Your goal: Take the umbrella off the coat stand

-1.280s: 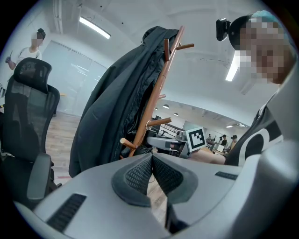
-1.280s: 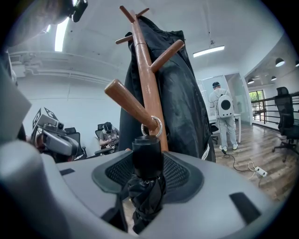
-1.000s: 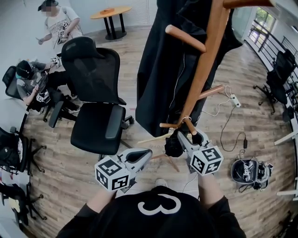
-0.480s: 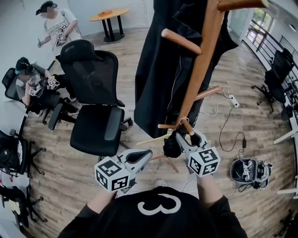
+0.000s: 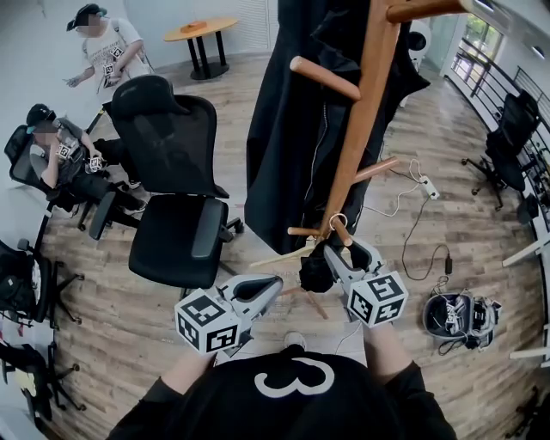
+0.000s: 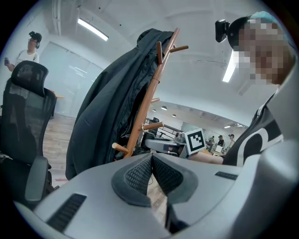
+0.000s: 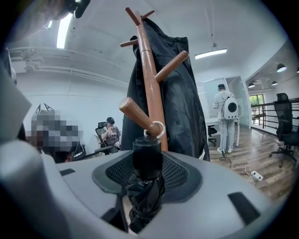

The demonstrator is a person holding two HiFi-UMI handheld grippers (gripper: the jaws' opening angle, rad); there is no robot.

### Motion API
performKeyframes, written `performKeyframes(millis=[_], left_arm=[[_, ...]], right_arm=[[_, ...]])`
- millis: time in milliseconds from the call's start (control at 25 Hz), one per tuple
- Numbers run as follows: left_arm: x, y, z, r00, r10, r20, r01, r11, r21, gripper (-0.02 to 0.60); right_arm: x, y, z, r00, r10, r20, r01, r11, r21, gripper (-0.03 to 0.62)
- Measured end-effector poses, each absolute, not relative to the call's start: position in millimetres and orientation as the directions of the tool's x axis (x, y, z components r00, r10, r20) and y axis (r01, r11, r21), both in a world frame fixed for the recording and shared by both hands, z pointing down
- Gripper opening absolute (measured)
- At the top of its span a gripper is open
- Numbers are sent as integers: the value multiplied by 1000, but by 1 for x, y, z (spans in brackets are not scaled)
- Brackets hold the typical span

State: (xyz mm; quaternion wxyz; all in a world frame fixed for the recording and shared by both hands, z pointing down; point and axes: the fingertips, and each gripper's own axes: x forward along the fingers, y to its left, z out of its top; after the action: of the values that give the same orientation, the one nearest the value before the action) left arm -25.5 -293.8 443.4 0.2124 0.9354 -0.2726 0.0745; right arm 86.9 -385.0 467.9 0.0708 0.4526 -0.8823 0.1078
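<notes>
A black folded umbrella [image 7: 146, 186] hangs by a metal ring [image 7: 159, 129] from a low peg [image 7: 137, 114] of the wooden coat stand [image 7: 150, 88]. My right gripper [image 7: 147, 175] is shut on the umbrella just below its round handle. From the head view the umbrella [image 5: 316, 273] is a dark bundle beside the right gripper [image 5: 344, 255], under the ring [image 5: 338, 222]. A black coat [image 5: 292, 129] drapes the stand [image 5: 357, 129]. My left gripper [image 5: 273, 284] is held low and to the left, shut [image 6: 151, 173] and empty.
A black office chair [image 5: 176, 172] stands left of the stand. Two people sit further left [image 5: 60, 155] and one stands [image 5: 103, 43] near a round table [image 5: 202, 26]. A power strip with cables [image 5: 430, 185] and a bag [image 5: 460, 318] lie on the floor to the right.
The right gripper with the umbrella has crept slightly up and left; the ring stays on the peg. The left gripper has not moved. The people at the left shifted.
</notes>
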Motion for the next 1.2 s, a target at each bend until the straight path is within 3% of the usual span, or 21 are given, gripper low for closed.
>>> performKeyframes(millis=[1200], left_arm=[[-25,-249,415,849,-474,235,-527,-794,304,15]], right_arm=[[94,-334,432,-574,-795,198,-818,568,-90,192]])
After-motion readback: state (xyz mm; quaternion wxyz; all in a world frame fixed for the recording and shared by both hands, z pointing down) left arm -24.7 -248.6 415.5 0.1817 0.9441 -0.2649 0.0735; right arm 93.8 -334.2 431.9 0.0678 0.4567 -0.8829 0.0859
